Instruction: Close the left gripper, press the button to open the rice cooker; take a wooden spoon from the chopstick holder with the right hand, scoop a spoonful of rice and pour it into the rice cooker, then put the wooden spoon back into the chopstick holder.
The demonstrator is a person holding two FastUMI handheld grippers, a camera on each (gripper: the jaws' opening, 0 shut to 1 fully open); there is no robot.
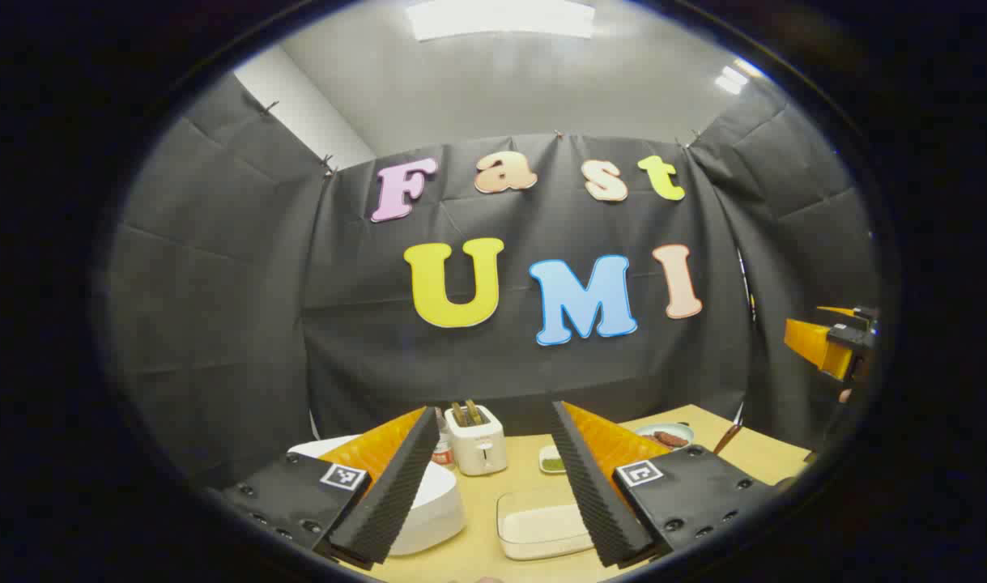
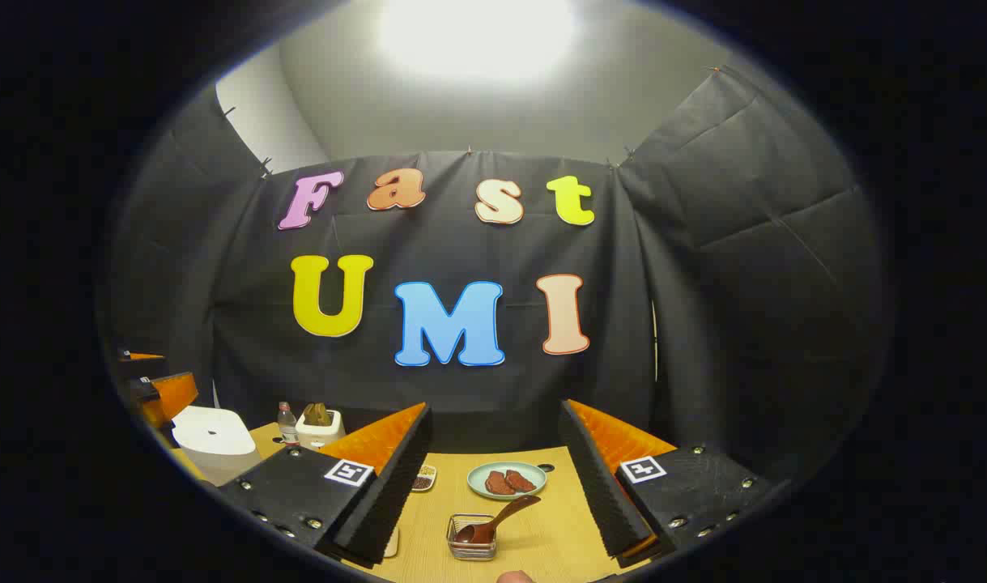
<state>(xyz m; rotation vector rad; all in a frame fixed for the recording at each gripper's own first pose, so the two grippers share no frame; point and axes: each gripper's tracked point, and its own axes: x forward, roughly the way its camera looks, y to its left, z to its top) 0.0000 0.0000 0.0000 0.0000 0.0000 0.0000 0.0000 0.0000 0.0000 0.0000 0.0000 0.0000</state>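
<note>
**Both claws wide above the tabletop, cooker lid down**

In the left gripper view, the left claw [image 1: 493, 478] stands wide, holding nothing, its fingers [image 1: 396, 486] spread over the wooden tabletop [image 1: 477, 551]. The white rice cooker [image 1: 432, 510] sits at the near left, partly behind the left finger, with its lid down. Between the fingers lies a clear tray of rice [image 1: 542, 526], near the camera. Farther off stand a white toaster [image 1: 477, 441], a small green dish [image 1: 551, 461] and a plate of meat [image 1: 665, 437]. The other gripper [image 1: 833, 344] hangs at the far right edge.

In the right gripper view, the right claw [image 2: 493, 486] is likewise wide and empty. Between its fingers, near the camera, stands the chopstick holder [image 2: 471, 542] (a small wire basket), with the wooden spoon [image 2: 493, 522] resting in it, handle tilted up to the right. Just beyond is the plate of meat [image 2: 507, 480]. The rice cooker [image 2: 214, 437] sits at the far left, the toaster [image 2: 319, 425] and a bottle [image 2: 287, 425] behind it.
</note>
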